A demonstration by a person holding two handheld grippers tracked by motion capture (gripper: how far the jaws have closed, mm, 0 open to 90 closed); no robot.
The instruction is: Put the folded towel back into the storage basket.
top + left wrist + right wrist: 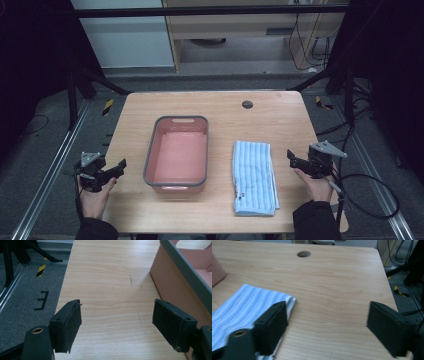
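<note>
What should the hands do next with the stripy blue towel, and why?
Probably the right gripper should move in towards the folded blue-and-white striped towel and close on its near edge. Its jaws are open and empty, the towel lies flat beside it, and the pink plastic tub with the grey rim stands empty nearby.

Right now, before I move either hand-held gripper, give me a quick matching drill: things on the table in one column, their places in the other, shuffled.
Things:
1. pink basin
2. striped towel
3. left hand-held gripper
4. round hole

Places:
A. far part of the table top, right of middle
B. at the table's left edge, jaws open, nothing between them
C. middle of the table, left of the towel
D. folded flat, between the basin and the right hand-held gripper

Pairs: 1-C, 2-D, 3-B, 4-A
</note>
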